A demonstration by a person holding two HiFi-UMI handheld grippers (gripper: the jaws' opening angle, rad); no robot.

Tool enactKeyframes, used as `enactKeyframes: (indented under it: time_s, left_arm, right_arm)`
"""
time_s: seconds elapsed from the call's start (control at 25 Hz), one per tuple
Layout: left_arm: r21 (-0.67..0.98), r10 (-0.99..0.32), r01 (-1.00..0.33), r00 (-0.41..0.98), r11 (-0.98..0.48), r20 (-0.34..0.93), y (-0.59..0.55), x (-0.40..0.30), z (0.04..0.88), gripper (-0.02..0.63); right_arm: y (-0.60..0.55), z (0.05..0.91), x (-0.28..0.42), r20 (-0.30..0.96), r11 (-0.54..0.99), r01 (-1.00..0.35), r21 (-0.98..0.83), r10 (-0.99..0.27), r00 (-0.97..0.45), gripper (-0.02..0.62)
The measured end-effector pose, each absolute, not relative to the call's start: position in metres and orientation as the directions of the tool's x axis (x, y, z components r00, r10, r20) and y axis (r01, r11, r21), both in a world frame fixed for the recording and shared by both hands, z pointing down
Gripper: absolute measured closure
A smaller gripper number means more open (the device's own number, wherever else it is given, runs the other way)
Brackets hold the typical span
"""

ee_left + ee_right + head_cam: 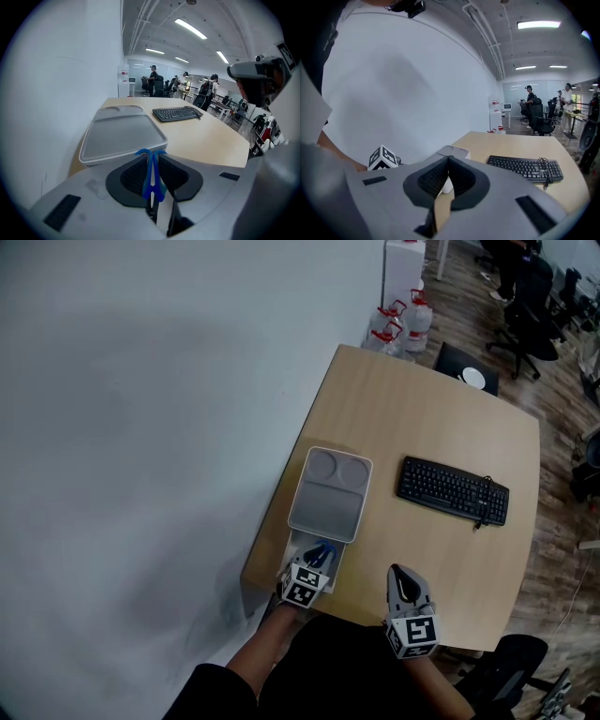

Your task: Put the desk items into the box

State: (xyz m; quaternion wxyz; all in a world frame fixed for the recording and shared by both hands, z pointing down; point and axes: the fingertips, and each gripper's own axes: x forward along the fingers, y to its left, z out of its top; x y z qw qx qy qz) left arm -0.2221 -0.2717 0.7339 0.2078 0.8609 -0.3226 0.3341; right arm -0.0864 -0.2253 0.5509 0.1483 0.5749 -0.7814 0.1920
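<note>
Trouble would most likely come from the grey box (296, 514), which stands along the table's (422, 559) left edge beside the wall (141, 427). Its flat lid (328, 502), with 2 round recesses at the far end, appears to cover it. Nothing can go in until that lid is lifted, and a careless nudge could slide the box off the near edge or knock it against the wall. The left hand-held gripper (151, 157) hangs over the near-left corner, just short of the box's near end. It is clenched on a thin blue item (152, 180), perhaps a clip or tweezers, though I cannot tell which. So slim a piece, pinched only between the pads, could twist or slip out if it bumps the lid's rim. The right hand-held gripper (448, 159) sits at the near edge with its jaws pressed together on nothing, so it would have to part them before it could deal with the lid. The black keyboard (453, 490) lies toward the right edge, well apart from the box. It looks longer than the box is wide, and its trailing cable could snag. No brand or label can be read: the key legends are too small, the bottles (403, 324) on the floor show no legible print, and the gripper cubes carry only square markers.
</note>
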Motion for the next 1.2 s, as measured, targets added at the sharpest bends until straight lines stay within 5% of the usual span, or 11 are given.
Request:
enactKeyframes:
  time_s: [0.88,0.96,1.2]
  left_arm:
    - [0.131,-0.288,-0.606,0.544,-0.785,0.788,-0.278,-0.203,0.793,0.529]
    - [0.119,-0.287,-0.596,0.541,-0.794,0.791,-0.283,-0.202,0.792,0.578]
    - [0.142,-0.258,-0.586,0.545,-0.798,0.798,-0.285,-0.200,0.798,0.583]
  right_arm:
    - [-0.222,0.560,-0.063,0.483,0.222,-0.970,-0.103,-0.841,-0.243,0.535]
    - [-0.222,0.561,-0.060,0.486,0.212,-0.972,-0.105,-0.841,-0.236,0.535]
    - [-0.219,0.566,-0.048,0.489,0.184,-0.976,-0.113,-0.845,-0.216,0.535]
